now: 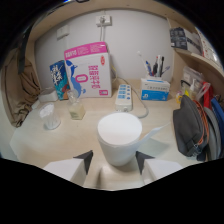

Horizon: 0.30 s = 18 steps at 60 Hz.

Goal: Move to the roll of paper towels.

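A white cylindrical roll of paper towels (119, 137) stands upright on a pale wooden desk (30, 142), at the lower centre of the frame, with a loose sheet trailing off to its right. The gripper (114, 161) is spread wide — its two dark-tipped fingers (85, 161) sit on either side of the roll's base, the roll standing between them on the desk; whether the tips touch it cannot be told.

Behind the roll, the desk opens into a bare stretch of pale surface before the clutter along the white back wall. At upper centre a pink-and-white printed carton (89, 69) leans upright, with a blue packet (59, 79) just beside it on the left. A small clear glass jar (76, 110) and a clear plastic cup (50, 117) stand on the left half of the desk, apart from the roll. A white power strip (124, 97) lies at centre rear, its cable running up the wall, and a blue-and-white tissue box (154, 89) holding pens sits to its right.

On the right side a dark grey fabric pouch (189, 127) crowds the desk's edge — near the roll's trailing sheet — beneath wooden shelves (200, 59) at upper right. Brown cloth (17, 95) hangs at the left edge.
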Available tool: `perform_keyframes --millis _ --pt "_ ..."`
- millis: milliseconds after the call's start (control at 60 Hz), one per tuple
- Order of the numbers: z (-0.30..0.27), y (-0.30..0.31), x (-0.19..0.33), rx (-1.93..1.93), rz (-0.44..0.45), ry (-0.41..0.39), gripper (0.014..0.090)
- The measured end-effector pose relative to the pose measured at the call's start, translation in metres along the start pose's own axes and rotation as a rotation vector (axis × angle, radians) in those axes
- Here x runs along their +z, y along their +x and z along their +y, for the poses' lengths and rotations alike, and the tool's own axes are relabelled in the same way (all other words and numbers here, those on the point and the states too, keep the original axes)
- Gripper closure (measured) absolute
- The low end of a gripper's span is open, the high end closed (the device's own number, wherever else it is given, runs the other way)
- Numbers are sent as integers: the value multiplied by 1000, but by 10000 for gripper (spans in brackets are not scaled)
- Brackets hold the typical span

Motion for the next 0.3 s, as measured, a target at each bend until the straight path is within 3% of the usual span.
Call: perform_keyframes --millis 300 --pt "3 4 4 12 6 -15 179"
